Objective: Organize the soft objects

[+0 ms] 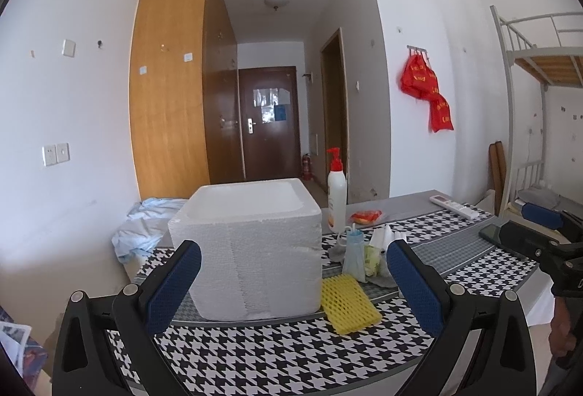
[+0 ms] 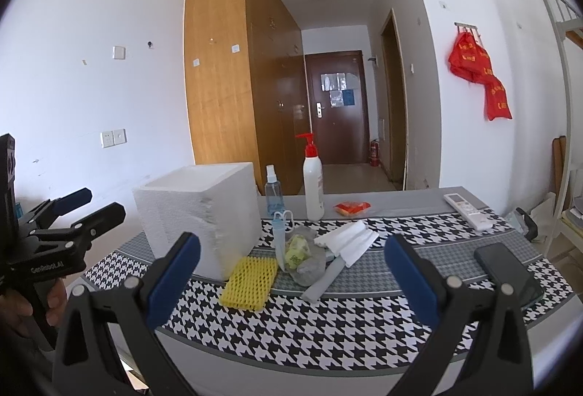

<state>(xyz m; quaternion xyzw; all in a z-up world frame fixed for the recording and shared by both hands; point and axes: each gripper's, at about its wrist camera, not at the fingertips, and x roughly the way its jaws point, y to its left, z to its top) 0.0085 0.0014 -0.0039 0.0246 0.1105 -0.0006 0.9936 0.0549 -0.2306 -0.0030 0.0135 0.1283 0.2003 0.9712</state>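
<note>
White foam box, one, open-topped, sits on the houndstooth table. At its 4 o'clock lies one yellow mesh foam sleeve, flat. Left gripper and right gripper both gape, empty.

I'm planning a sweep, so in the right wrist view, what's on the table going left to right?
Foam box → yellow foam net → blue face mask → white pump bottle → red packet → remote control → black phone.
</note>
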